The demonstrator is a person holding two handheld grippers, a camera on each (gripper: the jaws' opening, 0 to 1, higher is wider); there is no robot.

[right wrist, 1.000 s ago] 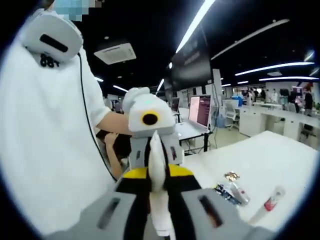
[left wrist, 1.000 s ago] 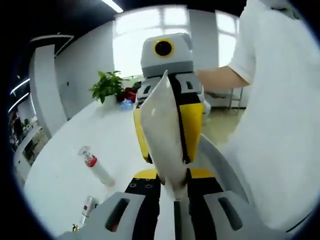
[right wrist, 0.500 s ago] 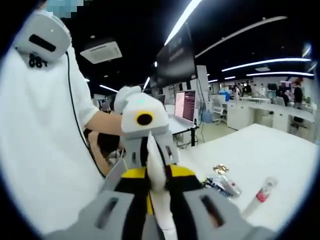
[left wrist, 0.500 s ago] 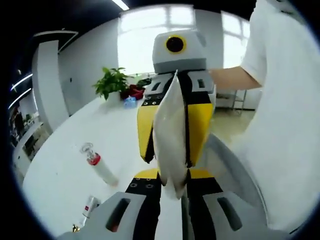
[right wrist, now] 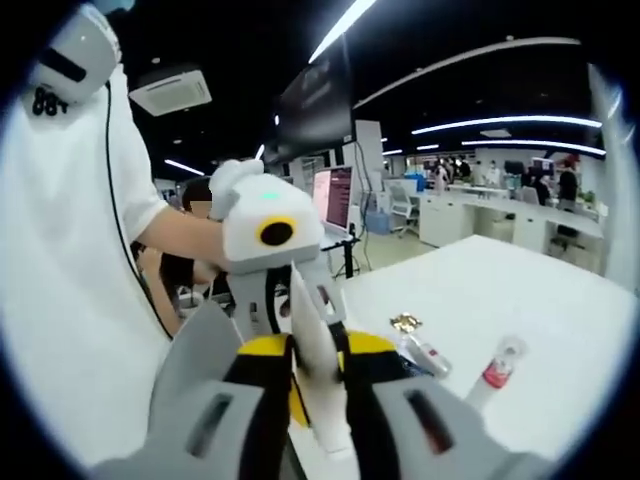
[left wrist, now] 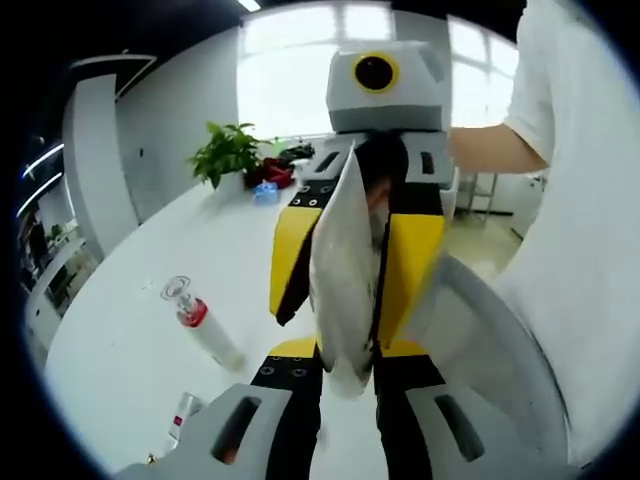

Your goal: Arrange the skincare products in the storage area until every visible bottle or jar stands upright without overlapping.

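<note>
A: Left gripper view has the left gripper (left wrist: 340, 375) and the right gripper (left wrist: 352, 240) meeting nose to nose, both holding 1 white tube (left wrist: 342, 280). Are the jaws clamped?

B: Yes. Each pair is closed on an opposite end of that tube, and the right gripper view shows the same thing: right gripper (right wrist: 318, 400), left gripper (right wrist: 290, 320), tube between. Its label faces away, so I cannot read it.

A: Other products?

B: On the white table (left wrist: 130, 330) a red-collared bottle (left wrist: 200, 325) lies on its side. Below it, a small red-and-white item (left wrist: 180, 415) is cut off by the left gripper body. The gold-capped bottle (right wrist: 420, 345) lies flat beside it, partly hidden. A person's white shirt (right wrist: 60, 260) blocks 1 side.
</note>
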